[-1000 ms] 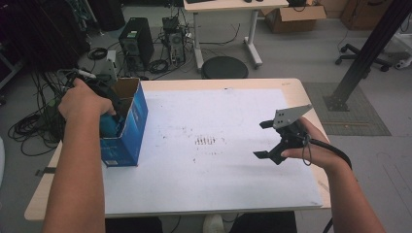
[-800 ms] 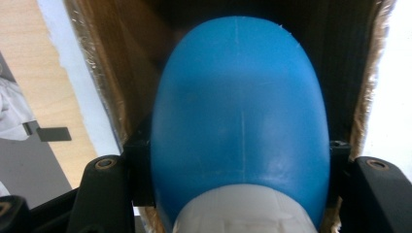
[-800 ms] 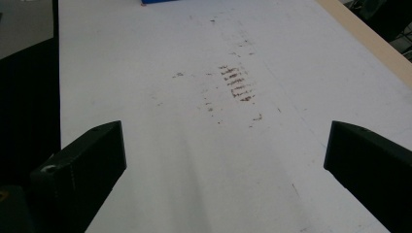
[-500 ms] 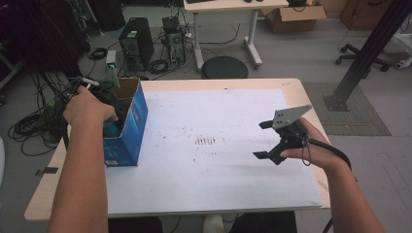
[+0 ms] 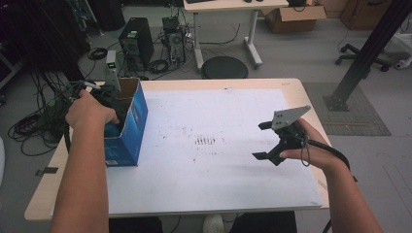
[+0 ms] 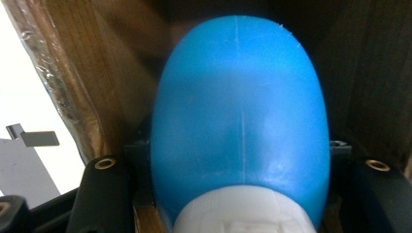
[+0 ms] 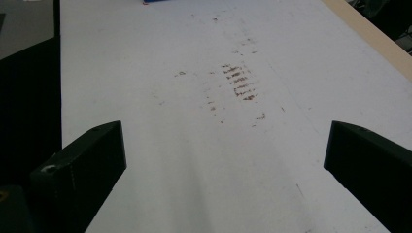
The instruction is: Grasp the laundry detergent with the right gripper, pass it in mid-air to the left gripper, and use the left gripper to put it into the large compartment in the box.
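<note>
- Bottle, blue with a white cap end, clamped between the jaws of the left gripper; jaws pressed against both its sides in the left gripper view.
- Held inside the box, brown cardboard walls close around the bottle on both sides and behind.
- Blue outside, brown inside, open at the top; stands near the left edge of the surface.
- Left hand over the box's open top, gripper reaching down into it; bottle itself hidden from the high view by hand and box wall.
- Right gripper wide open, nothing between the jaws; both jaws far apart at the bottom corners of the right gripper view.
- Held by the right hand just above the right part of the surface, well apart from the box, jaws pointing left toward the middle.
- Brown smudges on the white sheet, between the box and the right gripper, ahead of the open jaws.
- Cable trailing from the right gripper past the wrist.
</note>
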The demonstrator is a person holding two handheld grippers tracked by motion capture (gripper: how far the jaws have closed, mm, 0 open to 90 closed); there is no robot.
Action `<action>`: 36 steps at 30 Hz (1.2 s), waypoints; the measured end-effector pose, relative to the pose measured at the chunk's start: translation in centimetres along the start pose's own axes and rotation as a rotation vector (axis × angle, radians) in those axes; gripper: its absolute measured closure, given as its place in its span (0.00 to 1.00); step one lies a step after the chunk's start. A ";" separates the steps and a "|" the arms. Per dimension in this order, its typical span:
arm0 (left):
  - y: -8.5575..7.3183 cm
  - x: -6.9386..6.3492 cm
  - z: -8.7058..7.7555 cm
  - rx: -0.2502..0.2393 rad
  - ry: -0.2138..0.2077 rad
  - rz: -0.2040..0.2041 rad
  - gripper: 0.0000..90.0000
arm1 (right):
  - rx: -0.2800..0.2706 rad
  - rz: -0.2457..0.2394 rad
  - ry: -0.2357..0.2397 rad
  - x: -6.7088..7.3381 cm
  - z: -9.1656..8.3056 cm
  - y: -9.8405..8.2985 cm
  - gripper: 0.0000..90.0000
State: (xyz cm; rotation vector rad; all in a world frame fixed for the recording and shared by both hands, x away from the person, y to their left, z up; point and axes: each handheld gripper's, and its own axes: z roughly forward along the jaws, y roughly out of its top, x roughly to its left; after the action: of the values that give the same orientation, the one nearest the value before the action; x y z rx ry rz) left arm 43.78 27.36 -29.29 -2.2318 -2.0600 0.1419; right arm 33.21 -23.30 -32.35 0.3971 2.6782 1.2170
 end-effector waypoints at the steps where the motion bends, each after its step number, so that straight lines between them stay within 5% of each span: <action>1: 0.0 0.0 0.0 -0.002 0.000 0.001 0.42 | -0.002 -0.001 -0.001 0.0 0.0 0.0 0.02; 36: -0.6 -0.3 0.1 -0.018 -0.003 -0.015 0.42 | -0.014 -0.001 -0.002 0.4 -0.6 -0.2 0.02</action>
State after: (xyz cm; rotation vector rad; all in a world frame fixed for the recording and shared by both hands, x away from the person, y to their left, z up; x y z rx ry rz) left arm 43.19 27.12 -29.29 -2.2274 -2.0879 0.1263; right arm 32.67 -23.72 -32.16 0.3950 2.6661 1.2341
